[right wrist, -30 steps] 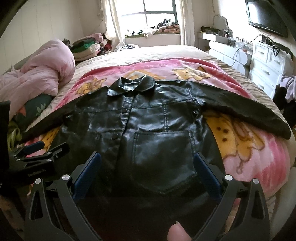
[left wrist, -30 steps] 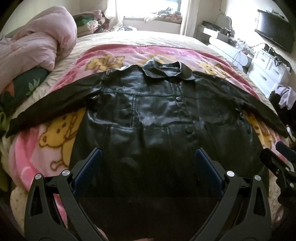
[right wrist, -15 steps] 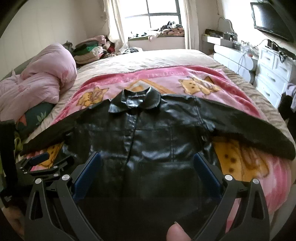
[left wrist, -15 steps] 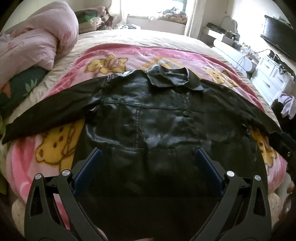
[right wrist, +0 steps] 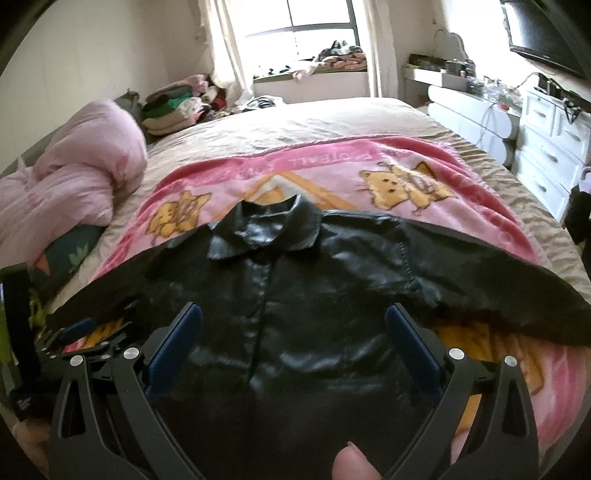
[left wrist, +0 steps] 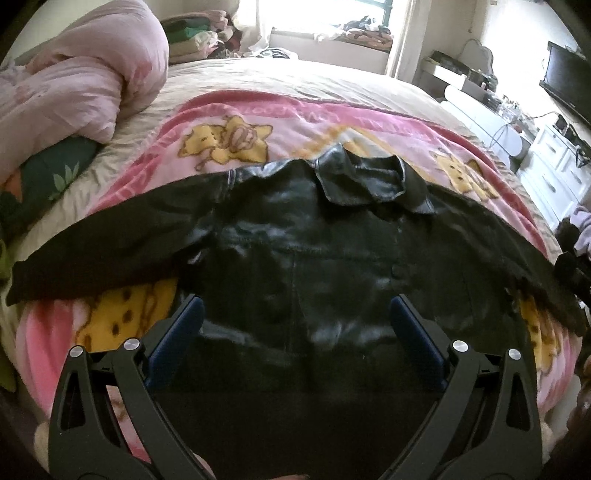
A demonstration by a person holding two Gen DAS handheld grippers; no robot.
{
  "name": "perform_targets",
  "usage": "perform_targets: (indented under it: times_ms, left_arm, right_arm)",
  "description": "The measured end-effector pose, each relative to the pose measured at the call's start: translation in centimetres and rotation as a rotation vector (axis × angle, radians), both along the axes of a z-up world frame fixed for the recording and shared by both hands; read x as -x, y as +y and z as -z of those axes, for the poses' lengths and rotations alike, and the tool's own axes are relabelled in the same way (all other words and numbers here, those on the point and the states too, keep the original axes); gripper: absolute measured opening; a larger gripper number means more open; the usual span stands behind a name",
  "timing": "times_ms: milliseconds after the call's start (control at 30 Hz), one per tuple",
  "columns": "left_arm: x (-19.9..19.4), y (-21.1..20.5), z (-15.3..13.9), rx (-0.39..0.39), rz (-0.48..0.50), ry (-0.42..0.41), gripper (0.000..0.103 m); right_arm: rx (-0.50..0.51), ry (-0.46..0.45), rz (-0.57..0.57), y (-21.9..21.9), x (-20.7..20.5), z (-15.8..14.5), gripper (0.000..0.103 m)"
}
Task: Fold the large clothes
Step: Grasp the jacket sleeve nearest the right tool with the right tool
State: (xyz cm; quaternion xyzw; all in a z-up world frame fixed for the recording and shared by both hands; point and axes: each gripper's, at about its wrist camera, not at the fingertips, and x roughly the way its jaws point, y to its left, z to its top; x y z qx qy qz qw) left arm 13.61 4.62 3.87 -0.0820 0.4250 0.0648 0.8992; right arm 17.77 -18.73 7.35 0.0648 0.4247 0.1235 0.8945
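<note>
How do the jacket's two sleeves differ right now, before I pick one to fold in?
In the left wrist view, the left sleeve shows in full, its cuff near the blanket's edge; the right sleeve runs toward the frame's edge, its cuff not clear. The left sleeve looks matte, the right sleeve creased. Both lie spread out flat from the black jacket, ungripped.

Blown-out window point(right wrist: 314, 33) backlight; glare on jacket point(right wrist: 295, 295); slight blur, fisheye-warped edges.

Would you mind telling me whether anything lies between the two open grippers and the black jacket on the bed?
Nothing visible does. The black jacket lies spread flat on the pink blanket, directly ahead of the left gripper and the right gripper, both open and empty.
</note>
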Motion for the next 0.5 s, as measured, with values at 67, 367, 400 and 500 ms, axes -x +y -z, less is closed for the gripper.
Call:
perform_targets:
  times_ms: [67,367,400,500]
  left_arm:
    - [-0.5,0.1,-0.3,0.013,-0.005,-0.011,0.094]
    - [-3.5,-1.3,-0.1,0.015,0.009,0.002,0.094]
    - [-3.9,-1.6,0.1,0.014,0.012,0.007,0.094]
    - [-4.8,-2.9,0.6,0.008,0.042,0.021,0.094]
  right_arm:
    - [-0.006,0.001,0.003,-0.1,-0.7,0.1,0.099]
    - [-0.022,-0.022,0.077,-2.5,-2.7,1.0,0.099]
    - [-0.020,-0.022,0.088,-2.9,-2.9,1.2,0.099]
    - [-0.007,-0.016,0.136,-4.4,-3.4,2.0,0.099]
